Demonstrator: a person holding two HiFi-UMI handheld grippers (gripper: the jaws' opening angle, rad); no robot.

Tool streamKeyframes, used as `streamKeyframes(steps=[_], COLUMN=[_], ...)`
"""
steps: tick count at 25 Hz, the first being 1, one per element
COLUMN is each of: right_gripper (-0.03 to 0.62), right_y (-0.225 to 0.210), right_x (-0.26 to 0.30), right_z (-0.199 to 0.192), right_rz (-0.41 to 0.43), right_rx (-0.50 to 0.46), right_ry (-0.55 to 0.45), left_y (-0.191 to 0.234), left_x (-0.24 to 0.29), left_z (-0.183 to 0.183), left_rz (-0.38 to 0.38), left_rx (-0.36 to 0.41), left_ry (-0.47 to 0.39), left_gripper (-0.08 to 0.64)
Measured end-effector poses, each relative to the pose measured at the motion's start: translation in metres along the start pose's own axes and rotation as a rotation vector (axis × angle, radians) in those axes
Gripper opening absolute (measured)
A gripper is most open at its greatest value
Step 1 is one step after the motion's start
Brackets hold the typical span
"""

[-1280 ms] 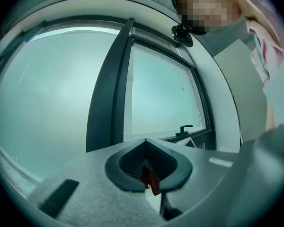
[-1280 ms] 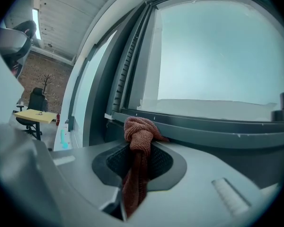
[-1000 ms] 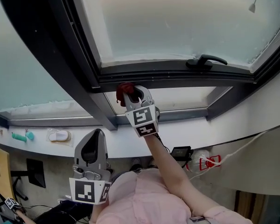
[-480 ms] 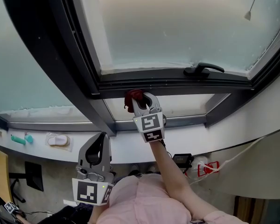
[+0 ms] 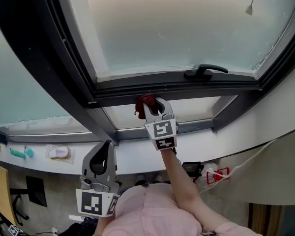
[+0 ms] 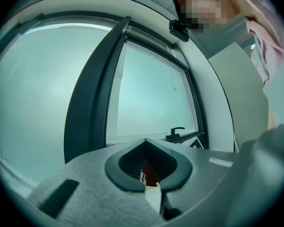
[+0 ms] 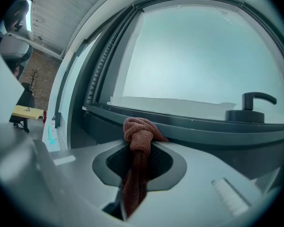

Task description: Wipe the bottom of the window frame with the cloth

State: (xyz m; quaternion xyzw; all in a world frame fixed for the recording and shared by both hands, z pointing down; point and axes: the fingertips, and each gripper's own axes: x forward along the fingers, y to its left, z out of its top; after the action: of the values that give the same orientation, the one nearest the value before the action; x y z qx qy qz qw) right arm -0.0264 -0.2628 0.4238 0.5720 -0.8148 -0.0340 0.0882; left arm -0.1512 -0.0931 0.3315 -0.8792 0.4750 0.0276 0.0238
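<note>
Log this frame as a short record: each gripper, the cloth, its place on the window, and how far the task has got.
right gripper: shut on cloth, raised to the window
cloth: red, knotted, sticking out past the jaw tips
position: at the dark bottom frame rail, left of the window handle; contact unclear
left gripper: shut, empty, held low, away from the window
task: wiping appears under way

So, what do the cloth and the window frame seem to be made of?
The cloth looks like soft terry fabric, reddish brown: fuzzy looped texture, tied in a knot. The window frame seems painted metal, dark grey and matt, with smooth straight profiles; plastic is possible.
</note>
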Motion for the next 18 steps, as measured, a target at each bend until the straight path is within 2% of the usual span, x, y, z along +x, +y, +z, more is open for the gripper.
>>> streamKeyframes(steps=[8, 13, 18], right_gripper=[0.069, 0.069, 0.071], right_y=[-0.031, -0.043, -0.075], right_x=[-0.012, -0.021, -0.032], right_z=[-0.007, -0.006, -0.016], right_rz=[-0.047, -0.061, -0.113], right_rx=[-0.001, 0.041, 0.015], right_ry=[0.004, 0.004, 0.008], left_y=[-0.013, -0.022, -0.029], left_x=[0.014, 0.023, 0.031], left_z=[-0.002, -0.002, -0.002], left_rz=[-0.026, -0.040, -0.045], left_rx=[-0.004, -0.005, -0.005], left_ry=[0.000, -0.002, -0.003], left_gripper=[-0.006, -0.006, -0.006])
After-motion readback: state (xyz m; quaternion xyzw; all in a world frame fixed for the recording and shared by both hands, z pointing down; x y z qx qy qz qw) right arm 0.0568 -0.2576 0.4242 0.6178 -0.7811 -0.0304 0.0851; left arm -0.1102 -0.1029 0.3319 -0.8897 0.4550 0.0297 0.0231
